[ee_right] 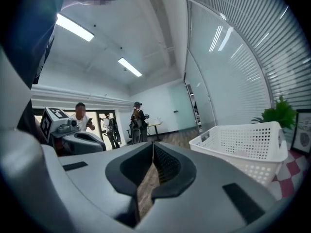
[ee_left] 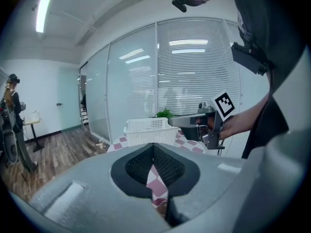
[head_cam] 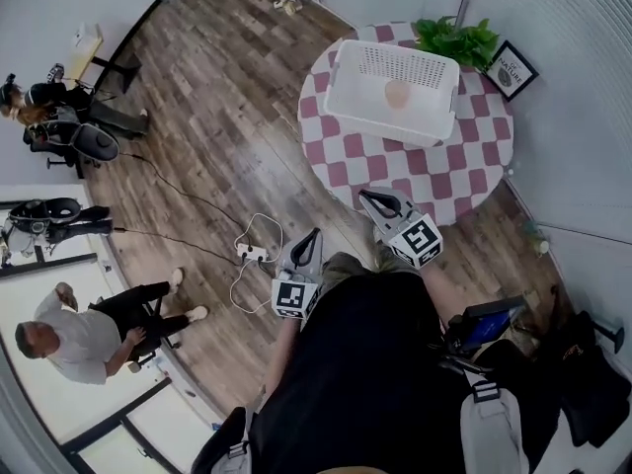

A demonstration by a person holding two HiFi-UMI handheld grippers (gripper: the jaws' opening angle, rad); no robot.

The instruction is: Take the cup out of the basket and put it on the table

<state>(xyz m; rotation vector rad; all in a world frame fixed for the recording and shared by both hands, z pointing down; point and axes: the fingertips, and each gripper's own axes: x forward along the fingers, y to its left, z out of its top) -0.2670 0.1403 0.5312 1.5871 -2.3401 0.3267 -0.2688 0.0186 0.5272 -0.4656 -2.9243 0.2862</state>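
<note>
A white perforated basket (head_cam: 393, 89) stands on the round table with the red-and-white checked cloth (head_cam: 474, 166). A pale pinkish cup (head_cam: 396, 93) lies inside the basket. My left gripper (head_cam: 312, 238) hangs shut and empty over the wood floor, short of the table. My right gripper (head_cam: 375, 202) is shut with nothing in it, at the table's near edge, well short of the basket. In the left gripper view the basket (ee_left: 150, 130) shows ahead, with the right gripper (ee_left: 177, 122) to its right. In the right gripper view the basket (ee_right: 245, 147) sits close at the right.
A green plant (head_cam: 454, 39) and a framed sign (head_cam: 510, 69) stand at the table's far side. A power strip with white cables (head_cam: 252, 255) lies on the floor near my left gripper. A seated person (head_cam: 84, 334) and another person (head_cam: 30, 102) are at the left.
</note>
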